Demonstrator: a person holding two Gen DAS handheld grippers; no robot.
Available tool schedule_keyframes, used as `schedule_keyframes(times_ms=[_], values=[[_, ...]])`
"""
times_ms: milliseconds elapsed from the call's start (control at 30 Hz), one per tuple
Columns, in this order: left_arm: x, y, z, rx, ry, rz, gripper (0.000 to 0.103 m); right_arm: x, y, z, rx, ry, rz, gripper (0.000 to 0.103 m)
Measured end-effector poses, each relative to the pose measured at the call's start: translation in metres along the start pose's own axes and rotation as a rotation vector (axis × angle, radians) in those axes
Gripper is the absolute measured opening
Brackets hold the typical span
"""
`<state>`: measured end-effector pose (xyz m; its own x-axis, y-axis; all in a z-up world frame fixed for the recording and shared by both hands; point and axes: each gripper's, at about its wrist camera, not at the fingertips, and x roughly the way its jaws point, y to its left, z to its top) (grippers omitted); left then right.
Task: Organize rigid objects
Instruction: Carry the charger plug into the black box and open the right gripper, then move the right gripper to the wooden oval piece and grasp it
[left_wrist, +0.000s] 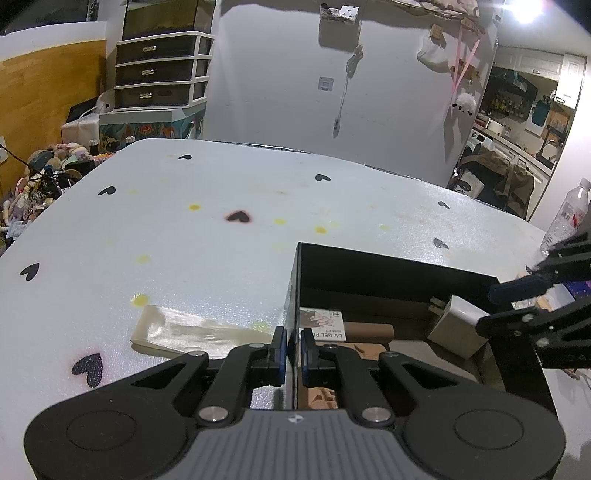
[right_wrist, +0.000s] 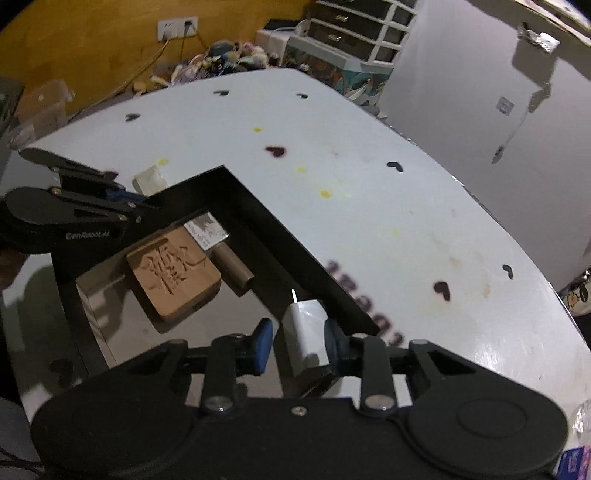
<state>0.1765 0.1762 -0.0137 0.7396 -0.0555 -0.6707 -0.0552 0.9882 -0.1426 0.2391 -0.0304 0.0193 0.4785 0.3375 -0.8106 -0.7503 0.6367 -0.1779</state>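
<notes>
A black open box (left_wrist: 388, 266) sits on the white table; it also shows in the right wrist view (right_wrist: 280, 229). Inside lie a carved wooden block (right_wrist: 173, 273), a brown tube (right_wrist: 236, 273) and a small nail-gel pack (right_wrist: 205, 230). My left gripper (left_wrist: 293, 350) is shut on the box's left wall. My right gripper (right_wrist: 297, 345) is over the box with a white charger plug (right_wrist: 306, 332) between its blue pads; the left pad stands clear of it, so the jaws are open. The plug also shows in the left wrist view (left_wrist: 456, 325).
A flat clear plastic piece (left_wrist: 184, 330) lies on the table left of the box. A water bottle (left_wrist: 567, 214) stands at the table's right edge. The white table (left_wrist: 184, 221) carries heart stickers and yellow stains. Drawers and clutter stand beyond the far edge.
</notes>
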Motion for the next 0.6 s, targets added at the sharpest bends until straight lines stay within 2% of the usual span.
schedule_keyframes(times_ms=[33, 133, 233, 300, 500, 600], values=[[0.000, 0.000, 0.000, -0.001, 0.000, -0.001, 0.007, -0.002, -0.002, -0.002, 0.021, -0.008, 0.006, 0.032], [0.000, 0.000, 0.000, 0.000, 0.000, -0.001, 0.007, -0.012, -0.010, -0.010, 0.091, -0.047, 0.012, 0.046], [0.000, 0.000, 0.000, 0.000, 0.000, -0.001, 0.007, -0.024, -0.018, -0.021, 0.164, -0.099, -0.005, 0.063], [0.000, 0.000, 0.000, -0.001, 0.000, -0.001, 0.007, -0.032, -0.026, -0.030, 0.226, -0.137, -0.015, 0.078], [0.000, 0.000, 0.000, -0.001, 0.000, -0.001, 0.007, -0.049, -0.058, -0.061, 0.429, -0.214, -0.116, 0.087], [0.000, 0.000, 0.000, 0.000, 0.000, 0.000, 0.007, -0.049, -0.080, -0.081, 0.537, -0.231, -0.195, 0.087]])
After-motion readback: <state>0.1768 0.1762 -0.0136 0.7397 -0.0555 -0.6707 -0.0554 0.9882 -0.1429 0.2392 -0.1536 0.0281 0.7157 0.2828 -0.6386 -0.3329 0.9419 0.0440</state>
